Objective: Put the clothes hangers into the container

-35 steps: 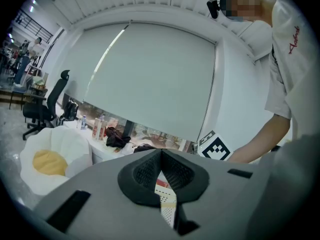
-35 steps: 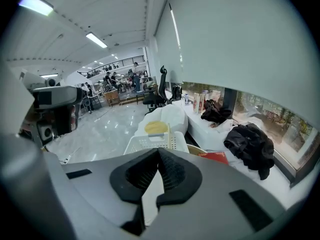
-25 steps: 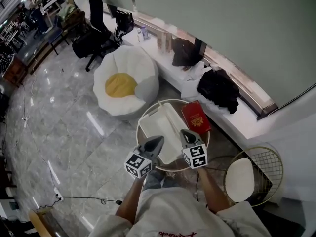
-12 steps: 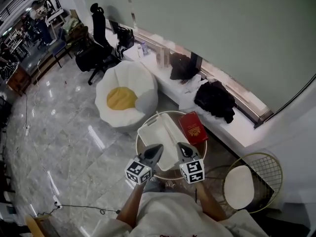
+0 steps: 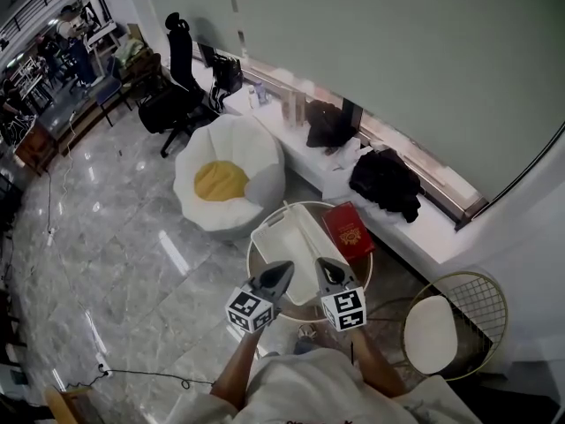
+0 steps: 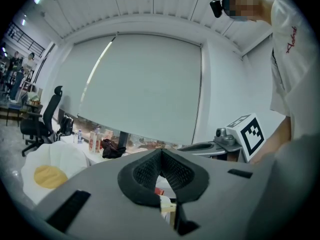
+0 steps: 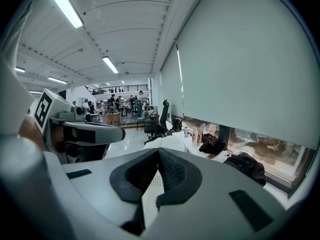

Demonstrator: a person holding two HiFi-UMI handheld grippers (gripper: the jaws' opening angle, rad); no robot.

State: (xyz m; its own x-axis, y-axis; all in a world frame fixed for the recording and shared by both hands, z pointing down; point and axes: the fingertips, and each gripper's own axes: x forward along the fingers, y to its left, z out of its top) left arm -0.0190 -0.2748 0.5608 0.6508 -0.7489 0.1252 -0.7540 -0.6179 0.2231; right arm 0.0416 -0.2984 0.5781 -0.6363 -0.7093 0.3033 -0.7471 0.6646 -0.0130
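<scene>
A white rectangular container (image 5: 291, 241) lies on a small round table (image 5: 362, 268), with a red box (image 5: 350, 230) beside it on the right. I cannot make out any clothes hanger in these views. My left gripper (image 5: 284, 268) and right gripper (image 5: 322, 264) hover side by side over the container's near end, tips pointing away from me. In the left gripper view the left gripper (image 6: 161, 151) has its jaws pressed together with nothing between them. The right gripper (image 7: 159, 151) looks the same in its own view. Each shows in the other's view: right gripper (image 6: 210, 146), left gripper (image 7: 85, 131).
A white beanbag with a yellow centre (image 5: 225, 170) sits left of the table. A gold wire chair with a white cushion (image 5: 441, 325) stands at the right. Dark clothes (image 5: 384, 179) lie on the window ledge behind. A cable (image 5: 150, 374) runs across the marble floor.
The head view has shifted a little. Both grippers stay shut and keep about the same place over the container's near end.
</scene>
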